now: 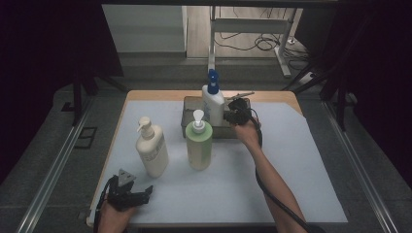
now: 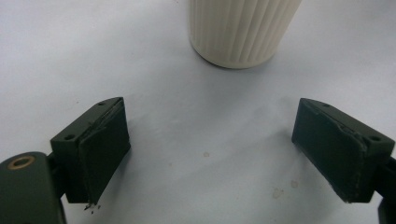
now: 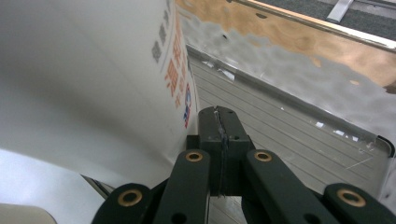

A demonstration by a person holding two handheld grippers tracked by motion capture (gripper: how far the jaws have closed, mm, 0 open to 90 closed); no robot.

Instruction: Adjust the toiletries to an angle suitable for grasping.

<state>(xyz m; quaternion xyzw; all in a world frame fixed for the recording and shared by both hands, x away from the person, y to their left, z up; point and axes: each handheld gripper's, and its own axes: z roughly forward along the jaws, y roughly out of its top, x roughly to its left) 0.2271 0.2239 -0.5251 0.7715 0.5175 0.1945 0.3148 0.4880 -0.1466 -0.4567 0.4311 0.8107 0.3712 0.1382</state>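
Nearest us, we are resting the left gripper [image 1: 127, 193] on the worktop [image 1: 291, 170], jaws wide open and empty, the cream pump bottle [image 1: 151, 148] standing upright just ahead. Farther off, we are holding the right gripper [image 1: 232, 115], jaws closed on nothing, against the right flank of the white bottle with the blue pump [image 1: 213, 99], upright in the metal tray [image 1: 189, 121]. Green bottle [image 1: 199, 143]: just before the tray.
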